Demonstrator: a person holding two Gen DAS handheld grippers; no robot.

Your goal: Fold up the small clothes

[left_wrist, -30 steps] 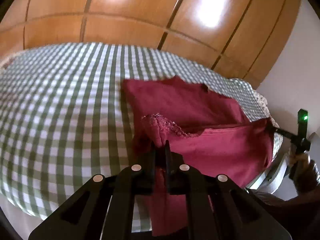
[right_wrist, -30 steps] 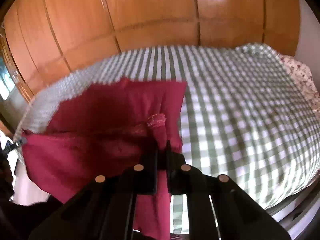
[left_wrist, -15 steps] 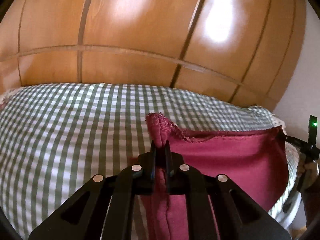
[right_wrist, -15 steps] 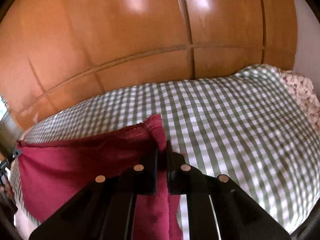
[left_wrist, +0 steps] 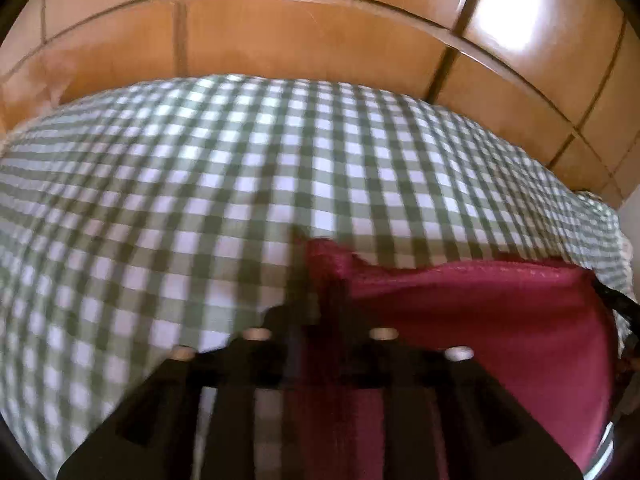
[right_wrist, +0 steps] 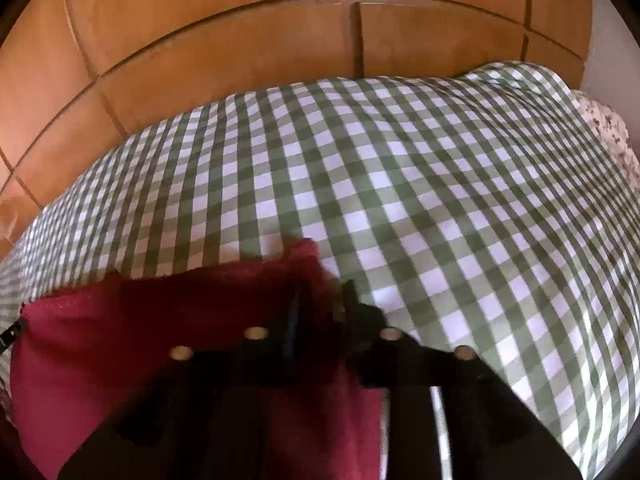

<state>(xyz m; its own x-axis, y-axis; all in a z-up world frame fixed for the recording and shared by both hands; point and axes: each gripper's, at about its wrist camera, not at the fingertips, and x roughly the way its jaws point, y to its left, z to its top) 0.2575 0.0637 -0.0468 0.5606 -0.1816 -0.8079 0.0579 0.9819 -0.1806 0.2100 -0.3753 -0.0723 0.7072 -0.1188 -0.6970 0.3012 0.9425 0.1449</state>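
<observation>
Left gripper [left_wrist: 322, 280] is clamped on one corner of the red garment [left_wrist: 480, 320]; right gripper [right_wrist: 320, 292], fingers slightly apart, straddles the other corner above the checked bed [right_wrist: 440, 180]

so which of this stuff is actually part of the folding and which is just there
Part of the job:
- red garment, stretched between both grippers
- left gripper, shut on one corner
- right gripper, fabric between its fingers, grip blurred
- green checked bedspread, the folding surface

Just there:
- wooden wardrobe doors
- floral fabric at the bed's far edge
</observation>
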